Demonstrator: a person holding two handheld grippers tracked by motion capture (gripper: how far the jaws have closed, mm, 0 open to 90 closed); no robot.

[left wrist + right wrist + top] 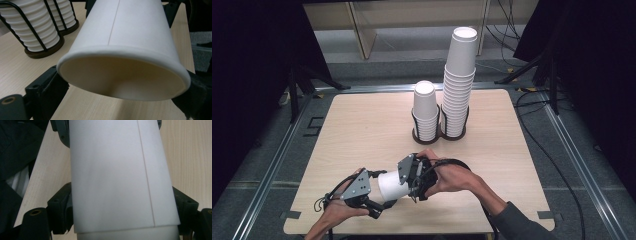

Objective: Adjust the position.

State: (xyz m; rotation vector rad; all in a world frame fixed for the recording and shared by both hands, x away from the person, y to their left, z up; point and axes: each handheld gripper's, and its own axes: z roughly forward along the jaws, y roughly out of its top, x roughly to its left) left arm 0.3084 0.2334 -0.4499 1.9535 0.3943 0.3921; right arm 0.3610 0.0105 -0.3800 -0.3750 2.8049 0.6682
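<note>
On the wooden table we see two black wire holders touching side by side: the tall stack of white cups fills the right one, the shorter stack the left. Near the front edge, a single paper cup lies sideways between our grippers. Our right gripper clamps its body; our left gripper flanks the rim, though we cannot tell whether its jaws press.
</note>
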